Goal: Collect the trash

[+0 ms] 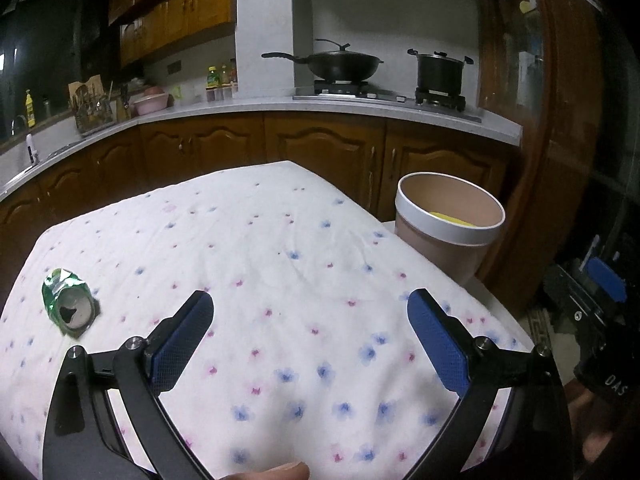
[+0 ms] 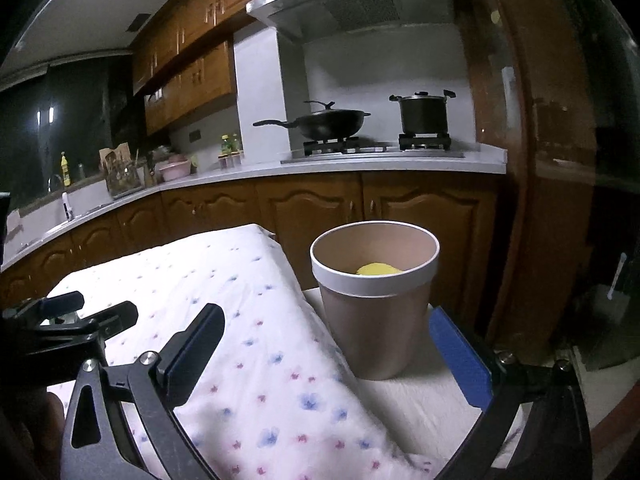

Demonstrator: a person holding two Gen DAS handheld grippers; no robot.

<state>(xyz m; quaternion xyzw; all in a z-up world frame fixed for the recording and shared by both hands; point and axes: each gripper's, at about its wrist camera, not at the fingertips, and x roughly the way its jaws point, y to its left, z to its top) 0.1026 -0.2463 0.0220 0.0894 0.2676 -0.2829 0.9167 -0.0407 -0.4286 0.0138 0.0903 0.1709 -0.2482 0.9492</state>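
Observation:
A crushed green can [image 1: 69, 303] lies on the flowered tablecloth [image 1: 280, 264] at the left, its opened top facing me. My left gripper [image 1: 310, 308] is open and empty above the cloth, to the right of the can. A tan bin with a white rim [image 1: 450, 226] stands at the table's right edge; it also shows in the right wrist view [image 2: 374, 300] with something yellow [image 2: 378, 270] inside. My right gripper [image 2: 326, 324] is open and empty, just in front of the bin and low beside it.
Wooden kitchen cabinets and a white counter [image 1: 320, 106] run behind the table, with a wok [image 1: 340, 64] and a pot [image 1: 440, 72] on the stove. A wooden door frame [image 1: 560, 120] stands at the right. The left gripper's body shows in the right wrist view [image 2: 60, 320].

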